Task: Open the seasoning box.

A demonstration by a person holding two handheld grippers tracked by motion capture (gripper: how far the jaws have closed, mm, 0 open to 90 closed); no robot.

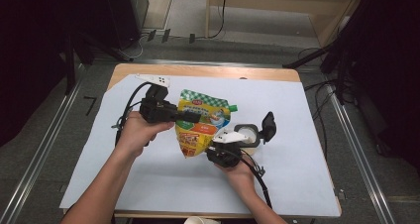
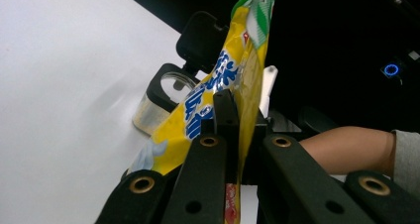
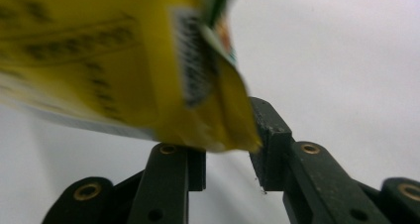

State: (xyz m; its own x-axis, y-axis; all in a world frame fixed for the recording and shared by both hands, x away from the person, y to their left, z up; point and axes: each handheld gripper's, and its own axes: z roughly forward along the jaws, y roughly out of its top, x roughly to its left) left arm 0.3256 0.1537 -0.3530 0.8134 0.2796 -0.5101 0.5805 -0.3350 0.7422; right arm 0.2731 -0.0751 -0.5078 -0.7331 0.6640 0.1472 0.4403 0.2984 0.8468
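Yellow pouch [image 2: 233,100] clamped in left gripper [image 2: 233,135]; lidded jar [image 2: 166,97] open.

Soft plastic pouch [image 1: 200,125]: yellow body, green-and-white checked top band, green spout cap, orange and red panels low, blue lettering on side [image 2: 208,102]. Clear round jar [image 1: 246,135]: black rim, black flip lid. Both grippers black. Table cover white; wooden table edge tan.

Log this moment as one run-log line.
left claw: shut on yellow spout pouch | right claw: open at pouch's lower corner | open-lidded jar: on white sheet, beside pouch
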